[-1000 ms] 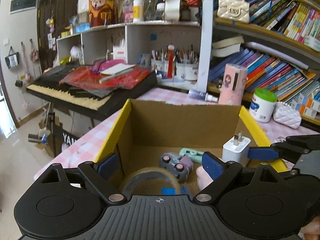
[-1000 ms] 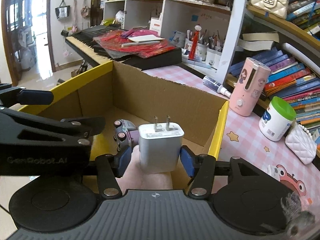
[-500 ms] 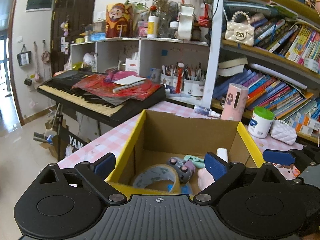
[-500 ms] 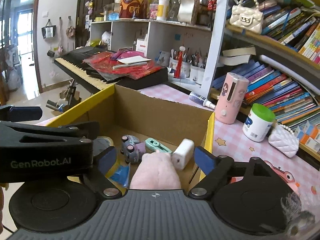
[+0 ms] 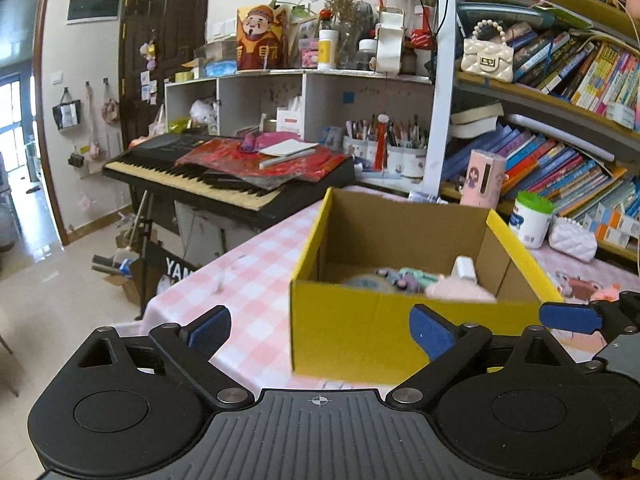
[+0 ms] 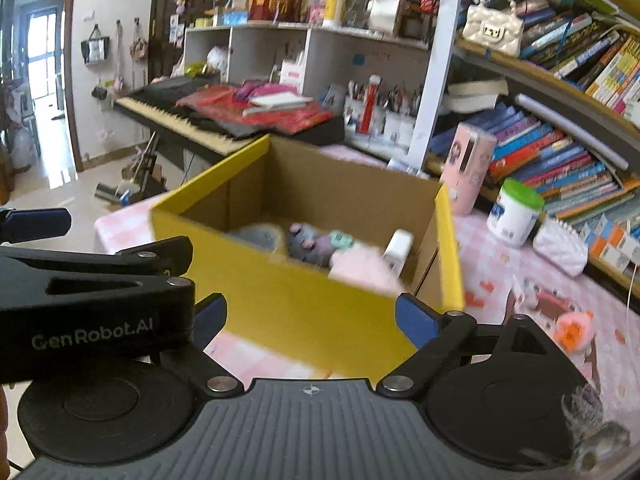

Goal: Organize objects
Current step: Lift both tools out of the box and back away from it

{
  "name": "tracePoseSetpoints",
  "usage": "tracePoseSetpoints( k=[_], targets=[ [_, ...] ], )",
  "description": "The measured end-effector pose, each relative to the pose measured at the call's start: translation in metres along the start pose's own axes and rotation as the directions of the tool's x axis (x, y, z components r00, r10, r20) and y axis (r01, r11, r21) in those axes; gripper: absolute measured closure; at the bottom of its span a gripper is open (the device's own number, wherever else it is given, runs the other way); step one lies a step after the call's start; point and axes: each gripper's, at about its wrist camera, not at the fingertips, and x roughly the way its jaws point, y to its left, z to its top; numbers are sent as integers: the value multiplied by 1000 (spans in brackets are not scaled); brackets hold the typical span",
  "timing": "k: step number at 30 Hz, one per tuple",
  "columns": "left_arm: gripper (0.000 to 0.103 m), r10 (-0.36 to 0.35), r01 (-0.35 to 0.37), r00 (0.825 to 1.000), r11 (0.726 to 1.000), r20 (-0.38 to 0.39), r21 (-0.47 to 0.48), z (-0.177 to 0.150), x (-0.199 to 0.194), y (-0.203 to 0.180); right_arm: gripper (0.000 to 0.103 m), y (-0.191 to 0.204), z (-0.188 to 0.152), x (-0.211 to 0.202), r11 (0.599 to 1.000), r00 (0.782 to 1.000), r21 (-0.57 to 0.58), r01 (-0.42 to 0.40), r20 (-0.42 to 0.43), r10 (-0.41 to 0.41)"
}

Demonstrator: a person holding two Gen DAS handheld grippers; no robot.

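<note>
A yellow cardboard box [image 5: 400, 336] [image 6: 304, 304] stands on the pink checked tablecloth [image 5: 256, 264]. Inside it lie a white charger plug [image 5: 464, 268] [image 6: 400, 246], a pink plush [image 5: 456, 291] [image 6: 364, 270], a grey and purple toy car [image 6: 304, 242], a mint item [image 6: 340, 239] and a tape roll [image 6: 256, 238]. My left gripper [image 5: 320, 328] hangs open just in front of the box's near wall, holding nothing. My right gripper [image 6: 313, 318] is beside it, its jaws opening and nothing between them. One right finger [image 5: 570, 317] shows at the left wrist view's right edge.
A black keyboard [image 5: 200, 172] under red papers stands behind the table's left end. A pink cylinder [image 5: 480, 178], a green-lidded white jar [image 5: 532, 220] and a white quilted purse [image 5: 572, 238] sit right of the box. Bookshelves [image 5: 560, 168] fill the back.
The right gripper let go of the white charger, which now rests inside the box. Both grippers drew back from over the box to in front of its near wall.
</note>
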Motion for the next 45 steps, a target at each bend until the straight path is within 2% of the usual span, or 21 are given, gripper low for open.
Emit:
tracePoseSetpoints(
  k=[10, 23, 32, 45],
  targets=[
    [4, -9, 9, 1000, 1000, -13, -18, -23, -38, 23, 9, 31, -25, -38, 999, 999, 6, 46, -7, -46],
    [4, -89, 91, 994, 996, -63, 18, -48, -60, 19, 7, 29, -65, -74, 979, 983, 100, 178, -60, -172],
    [4, -195, 203, 976, 977, -98, 68, -58, -61, -12, 6, 3, -88, -94, 943, 955, 165, 290, -108, -275],
    [4, -324, 342, 937, 926, -130, 157, -59, -57, -75, 5, -55, -117, -116, 858, 902, 281, 431, -169, -397]
  ],
)
